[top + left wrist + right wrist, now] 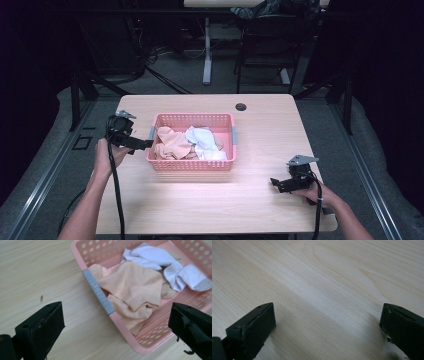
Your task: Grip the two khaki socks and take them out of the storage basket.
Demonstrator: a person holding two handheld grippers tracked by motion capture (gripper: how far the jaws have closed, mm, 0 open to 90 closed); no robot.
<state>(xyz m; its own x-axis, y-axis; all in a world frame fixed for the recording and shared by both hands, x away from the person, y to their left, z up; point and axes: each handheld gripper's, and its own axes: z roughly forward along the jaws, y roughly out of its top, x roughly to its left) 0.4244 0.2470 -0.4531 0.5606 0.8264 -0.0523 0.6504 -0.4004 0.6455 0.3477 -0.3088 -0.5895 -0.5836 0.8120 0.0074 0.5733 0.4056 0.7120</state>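
Surface (332, 277): pale wood-grain laminate, smooth, with a faint satin sheen. Basket (130, 337): pink moulded plastic, perforated walls, slightly glossy — grey matt plastic handle strip (98, 292) on the rim. Peach cloth (135, 287) and white cloth (160, 260): soft knit fabric, matt, creased. Tongs: black hard plastic, matt, scuffed at the edges.

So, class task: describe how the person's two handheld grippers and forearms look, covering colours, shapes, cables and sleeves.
Both the left gripper and the right gripper are black, blocky tools with two flat, squared jaws. Each carries a grey three-cornered plate on top and trails a black cable back along the forearm. The forearms are bare, with no sleeves visible.
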